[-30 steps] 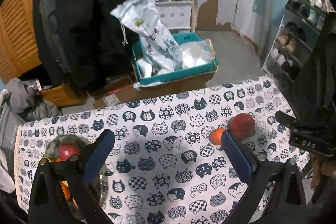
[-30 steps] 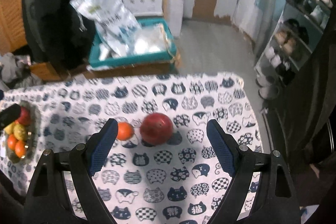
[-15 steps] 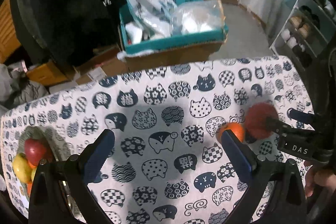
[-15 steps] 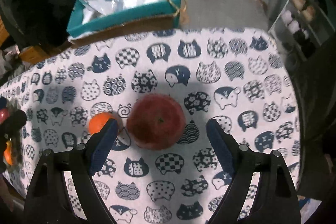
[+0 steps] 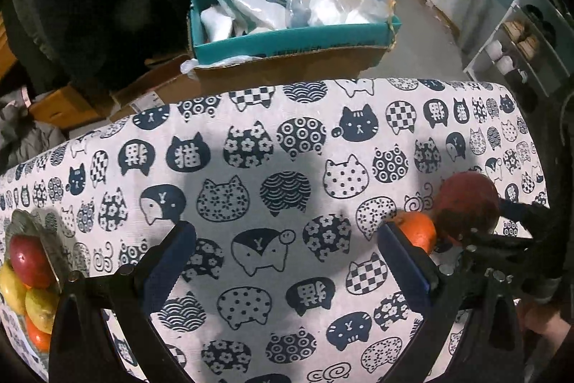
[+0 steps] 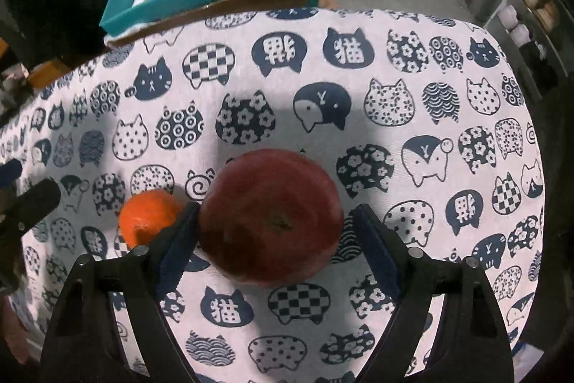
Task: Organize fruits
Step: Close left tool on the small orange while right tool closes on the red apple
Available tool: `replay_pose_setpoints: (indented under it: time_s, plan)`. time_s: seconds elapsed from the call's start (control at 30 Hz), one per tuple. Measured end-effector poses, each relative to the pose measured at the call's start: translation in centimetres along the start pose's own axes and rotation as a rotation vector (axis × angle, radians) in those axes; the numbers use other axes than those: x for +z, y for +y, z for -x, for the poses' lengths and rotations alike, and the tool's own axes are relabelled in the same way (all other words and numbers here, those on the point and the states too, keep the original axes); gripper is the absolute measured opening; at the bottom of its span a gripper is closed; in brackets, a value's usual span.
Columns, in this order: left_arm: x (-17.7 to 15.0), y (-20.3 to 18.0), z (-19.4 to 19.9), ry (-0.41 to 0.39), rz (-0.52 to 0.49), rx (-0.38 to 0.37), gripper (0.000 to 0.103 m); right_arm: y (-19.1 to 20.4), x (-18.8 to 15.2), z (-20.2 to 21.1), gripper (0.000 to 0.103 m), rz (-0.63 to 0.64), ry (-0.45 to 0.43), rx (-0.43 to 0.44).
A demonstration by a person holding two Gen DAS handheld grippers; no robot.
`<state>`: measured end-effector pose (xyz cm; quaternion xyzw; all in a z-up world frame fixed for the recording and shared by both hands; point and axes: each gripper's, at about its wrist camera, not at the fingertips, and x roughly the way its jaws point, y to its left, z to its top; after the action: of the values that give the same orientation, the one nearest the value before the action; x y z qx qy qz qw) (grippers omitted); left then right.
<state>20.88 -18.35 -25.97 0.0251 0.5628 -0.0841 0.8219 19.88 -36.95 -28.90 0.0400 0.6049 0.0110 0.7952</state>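
Your right gripper points steeply down at the table, and its jaws are closing with the apple between them. The left pad sits at the apple's side, seemingly touching; the right pad stands a little clear of the skin, so the apple is not clamped. The apple rests on the cat-print cloth, stem end up. Just beside it, outside your left pad, lies the orange.

Your left gripper hangs over bare cloth, its jaws wide apart with nothing between them. From that view the orange shows just past your right pad, touching or nearly touching the apple, with the right gripper's dark frame over both. At the far left edge of the table sits the bowl holding 1 red fruit, 2 yellow ones and 1 orange one. Beyond the table stands a teal box stuffed with plastic bags.
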Motion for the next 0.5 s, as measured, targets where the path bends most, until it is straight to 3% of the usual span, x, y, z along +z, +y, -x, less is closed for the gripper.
replay_pose_setpoints:
  time_s: [0.17, 0.5]
  plan:
    - [0.0, -1.2, -0.1, -0.001, -0.023, -0.015, 0.102, -0.1, -0.2, -0.1, 0.076, -0.015, -0.006, 0.029]
    - [-0.8, -5.3, -1.2, 0.013, -0.107, -0.051, 0.102, -5.2, -2.4, 3.2, 0.076, -0.123, -0.106, -0.054]
